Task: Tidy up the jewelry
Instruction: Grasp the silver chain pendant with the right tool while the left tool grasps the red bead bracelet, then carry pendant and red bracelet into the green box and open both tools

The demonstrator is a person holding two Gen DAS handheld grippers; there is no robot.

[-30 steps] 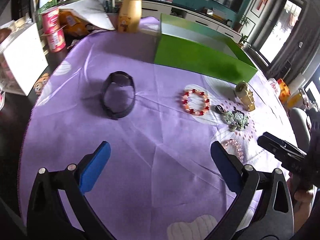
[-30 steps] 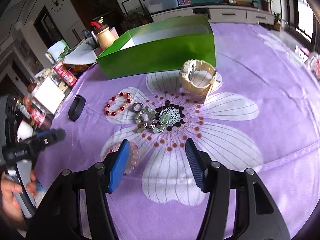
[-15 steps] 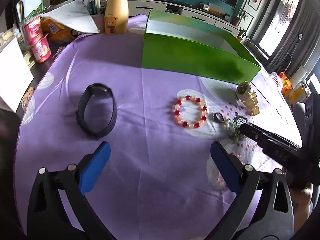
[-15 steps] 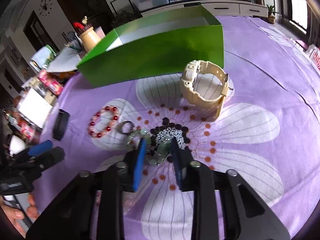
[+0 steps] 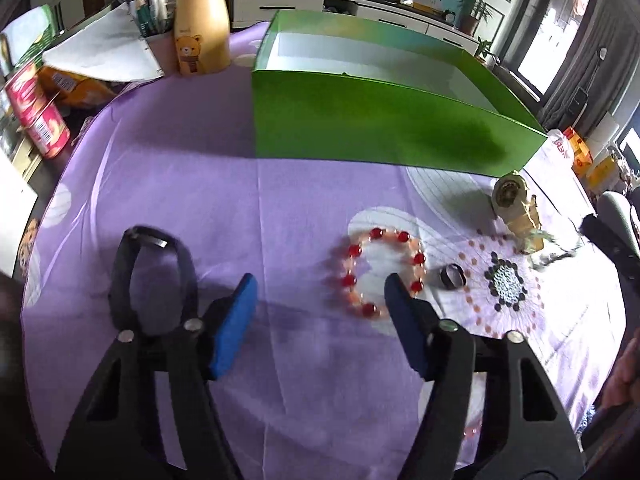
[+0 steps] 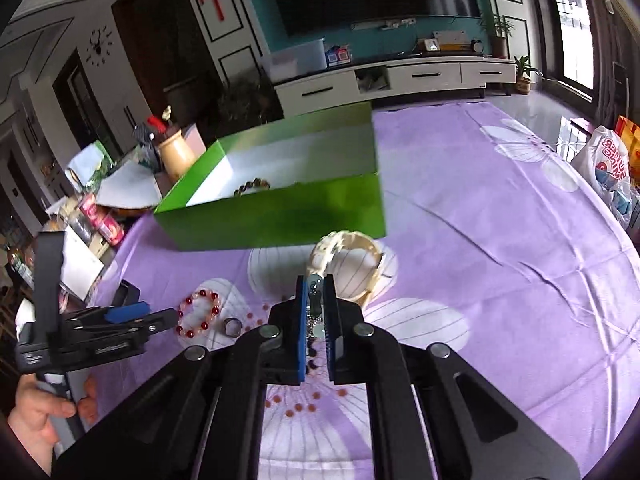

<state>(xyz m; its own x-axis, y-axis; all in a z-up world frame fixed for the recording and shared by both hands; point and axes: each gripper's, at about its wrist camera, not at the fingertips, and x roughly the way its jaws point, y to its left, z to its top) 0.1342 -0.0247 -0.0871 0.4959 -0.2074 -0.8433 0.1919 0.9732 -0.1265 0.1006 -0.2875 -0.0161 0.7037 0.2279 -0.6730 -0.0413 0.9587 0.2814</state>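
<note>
Daylight enters from windows at right; room interior dim. Strong fisheye curvature, dark vignetted corners. Soft shadow beside glossy green cardboard box. Cream plastic wristwatch motion-blurred.

Bead bracelet lies before the box — ring right, band left.

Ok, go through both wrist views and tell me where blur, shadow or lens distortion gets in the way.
Left wrist view: fisheye bends the green box edges; a dark shadow patch sits on its front wall; the red bead bracelet is fairly sharp; the right edge smears. Right wrist view: the cream watch is motion-blurred behind the right gripper; the chain pinched there is hard to resolve; window glare washes the right side.
</note>
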